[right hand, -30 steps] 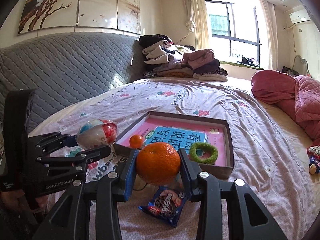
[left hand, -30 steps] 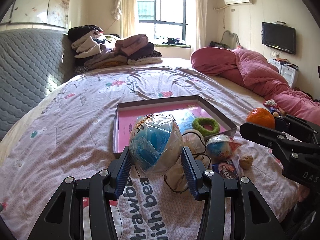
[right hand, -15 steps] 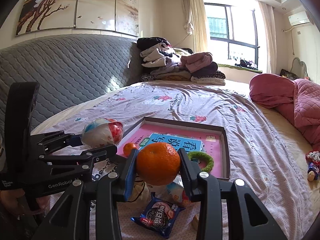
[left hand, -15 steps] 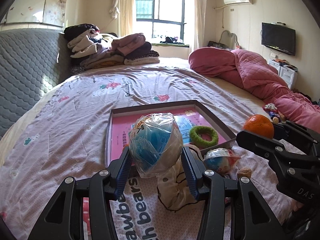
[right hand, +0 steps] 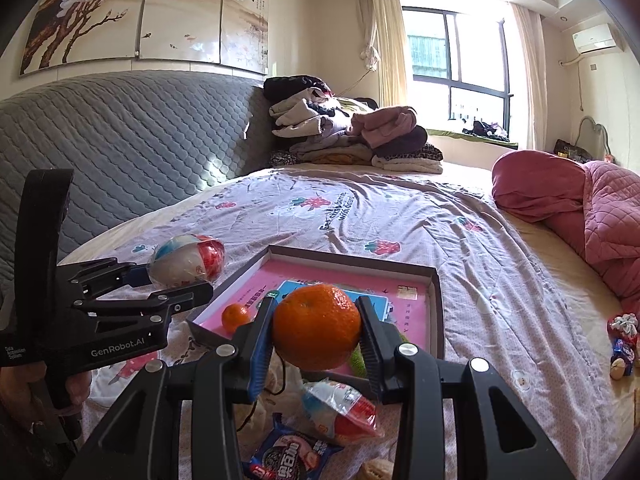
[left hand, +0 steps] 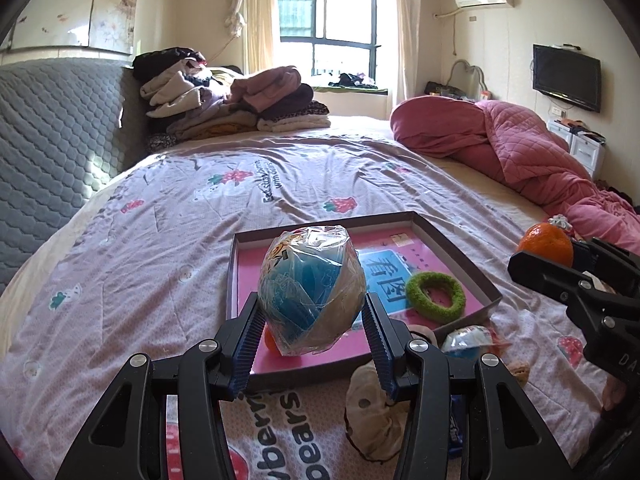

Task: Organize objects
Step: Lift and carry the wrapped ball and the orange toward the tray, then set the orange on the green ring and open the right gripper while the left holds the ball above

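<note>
My left gripper (left hand: 311, 316) is shut on a plastic-wrapped blue and white ball (left hand: 310, 290), held above the near edge of a shallow box with a pink floor (left hand: 248, 276). My right gripper (right hand: 316, 330) is shut on a large orange (right hand: 317, 327), also above the box's (right hand: 434, 316) near side. Inside the box lie a green fuzzy ring (left hand: 435, 297) and a small orange (right hand: 235, 317). In the right wrist view the left gripper (right hand: 180, 276) shows at the left with its wrapped ball (right hand: 187, 260).
On the bedspread near the box lie a second wrapped ball (right hand: 340, 410), a blue cookie packet (right hand: 286, 458) and a cream cloth item (left hand: 374, 416). A clothes pile (left hand: 224, 100) sits at the bed's head, a pink quilt (left hand: 500, 152) and small toys (right hand: 622, 338) at the right.
Both grippers have moved forward over the bed toward the box, each keeping its load. The box now lies closer under the fingers.
</note>
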`<state>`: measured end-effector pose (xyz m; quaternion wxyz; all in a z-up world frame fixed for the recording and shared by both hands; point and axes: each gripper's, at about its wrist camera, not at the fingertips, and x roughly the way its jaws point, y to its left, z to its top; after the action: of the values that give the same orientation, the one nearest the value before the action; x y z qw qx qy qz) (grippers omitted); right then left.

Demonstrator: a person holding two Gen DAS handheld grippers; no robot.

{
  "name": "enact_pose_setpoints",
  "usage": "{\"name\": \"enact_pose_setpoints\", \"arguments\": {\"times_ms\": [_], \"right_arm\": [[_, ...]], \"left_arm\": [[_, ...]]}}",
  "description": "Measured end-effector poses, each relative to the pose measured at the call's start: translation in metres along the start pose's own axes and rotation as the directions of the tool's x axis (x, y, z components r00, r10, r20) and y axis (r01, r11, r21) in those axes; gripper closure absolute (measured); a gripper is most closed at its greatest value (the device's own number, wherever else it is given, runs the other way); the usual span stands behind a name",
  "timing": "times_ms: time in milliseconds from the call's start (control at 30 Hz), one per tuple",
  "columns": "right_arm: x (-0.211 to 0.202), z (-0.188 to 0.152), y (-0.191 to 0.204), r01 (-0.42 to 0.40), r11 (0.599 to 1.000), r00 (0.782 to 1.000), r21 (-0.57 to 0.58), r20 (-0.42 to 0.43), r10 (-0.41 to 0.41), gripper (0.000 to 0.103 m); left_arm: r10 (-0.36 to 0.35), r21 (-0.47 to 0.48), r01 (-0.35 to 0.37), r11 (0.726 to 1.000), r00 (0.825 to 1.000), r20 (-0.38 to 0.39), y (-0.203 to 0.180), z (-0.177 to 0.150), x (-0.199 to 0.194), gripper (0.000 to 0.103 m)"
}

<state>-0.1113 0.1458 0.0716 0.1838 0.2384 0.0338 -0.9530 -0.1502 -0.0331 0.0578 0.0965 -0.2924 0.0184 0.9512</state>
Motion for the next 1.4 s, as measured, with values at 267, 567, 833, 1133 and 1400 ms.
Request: {"name": "enact_pose_setpoints", "arguments": {"times_ms": [267, 567, 833, 1133, 1400], "right_arm": [[0.018, 0.014, -0.019, 0.011, 1.0, 1.0, -0.005, -0.006, -0.011, 0.063], [0.047, 0.018, -0.035, 0.005, 1.0, 0.999, 0.015, -0.045, -0.005, 0.063], [0.071, 0.01, -0.05, 0.028, 1.0, 0.994, 0.015, -0.109, -0.026, 0.063], [0.095, -0.003, -0.057, 0.047, 0.999, 0.981, 0.012, -0.19, -0.044, 0.063], [0.114, -0.018, -0.058, 0.049, 0.999, 0.962, 0.012, -0.268, -0.044, 0.063]], "left_arm": [[-0.004, -0.002, 0.004, 1.0, 1.0, -0.009, 0.004, 0.016, 0.027, 0.052], [-0.022, -0.034, 0.021, 0.999, 0.999, -0.043, 0.019, 0.025, 0.063, 0.052], [-0.046, -0.023, 0.045, 0.999, 0.996, -0.074, 0.011, 0.024, 0.088, 0.052], [-0.092, -0.003, 0.092, 0.996, 0.989, -0.113, -0.004, 0.015, 0.109, 0.052], [-0.118, 0.012, 0.122, 0.992, 0.978, -0.17, -0.014, 0.004, 0.128, 0.052]]}}
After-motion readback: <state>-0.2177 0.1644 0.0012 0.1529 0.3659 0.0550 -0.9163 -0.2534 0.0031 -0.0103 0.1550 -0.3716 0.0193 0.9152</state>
